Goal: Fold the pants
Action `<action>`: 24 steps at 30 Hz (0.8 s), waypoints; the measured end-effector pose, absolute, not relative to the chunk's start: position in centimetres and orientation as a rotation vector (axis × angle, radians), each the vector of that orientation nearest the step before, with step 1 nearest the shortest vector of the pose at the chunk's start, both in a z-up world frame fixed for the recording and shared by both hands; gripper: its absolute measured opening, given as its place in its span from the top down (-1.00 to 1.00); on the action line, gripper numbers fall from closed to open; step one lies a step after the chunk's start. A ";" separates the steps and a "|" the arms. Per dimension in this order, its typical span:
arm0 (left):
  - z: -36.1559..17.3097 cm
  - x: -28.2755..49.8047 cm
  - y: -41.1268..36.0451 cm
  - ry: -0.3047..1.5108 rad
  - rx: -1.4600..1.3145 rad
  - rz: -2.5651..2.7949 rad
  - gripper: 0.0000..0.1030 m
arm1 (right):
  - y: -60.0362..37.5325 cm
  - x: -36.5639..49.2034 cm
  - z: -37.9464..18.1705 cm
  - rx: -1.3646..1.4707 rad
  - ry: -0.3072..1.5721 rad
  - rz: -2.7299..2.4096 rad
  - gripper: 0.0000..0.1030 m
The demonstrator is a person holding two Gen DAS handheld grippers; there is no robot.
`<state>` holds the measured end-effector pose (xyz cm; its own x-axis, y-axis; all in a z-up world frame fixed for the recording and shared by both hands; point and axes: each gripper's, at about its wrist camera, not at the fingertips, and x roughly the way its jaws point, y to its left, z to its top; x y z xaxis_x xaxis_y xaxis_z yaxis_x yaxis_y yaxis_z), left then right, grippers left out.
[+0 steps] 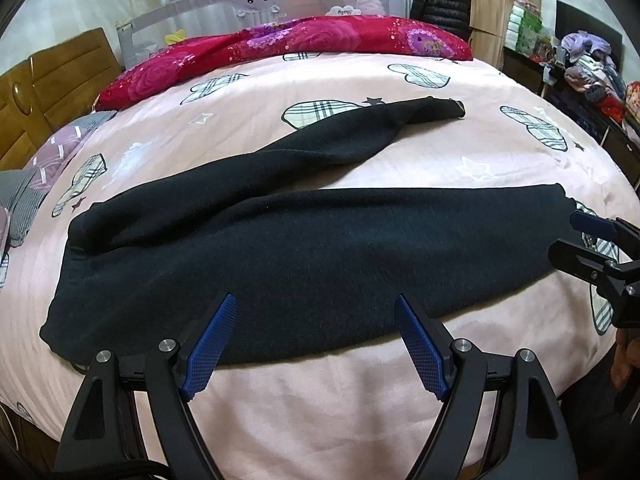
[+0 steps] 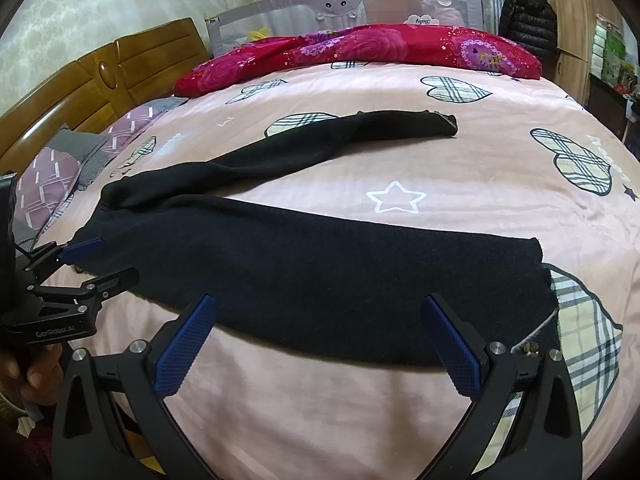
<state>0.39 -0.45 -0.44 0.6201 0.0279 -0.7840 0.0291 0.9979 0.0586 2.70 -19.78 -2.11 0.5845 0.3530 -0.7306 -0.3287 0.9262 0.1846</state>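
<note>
Pants (image 1: 304, 248) lie spread on the pink bedspread (image 1: 320, 400), near leg flat from left to right, far leg angled away.
Soft, limp knit is judged light and best pinched at waistband and cuff. Left gripper (image 1: 314, 344) and right gripper (image 2: 318, 346) are held wide open, empty, at the near edge.
</note>
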 end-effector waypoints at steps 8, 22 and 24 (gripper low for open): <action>0.1 2.1 -0.3 0.897 0.094 0.002 -0.59 | -20.5 3.8 -1.8 0.069 0.867 0.390 -0.98; 1.1 8.6 0.1 0.902 0.157 -0.045 -0.59 | -21.5 9.4 -1.1 0.145 0.869 0.394 -0.98; 1.0 9.9 0.1 0.906 0.183 -0.047 -0.59 | -21.9 10.8 -1.1 0.180 0.879 0.395 -0.98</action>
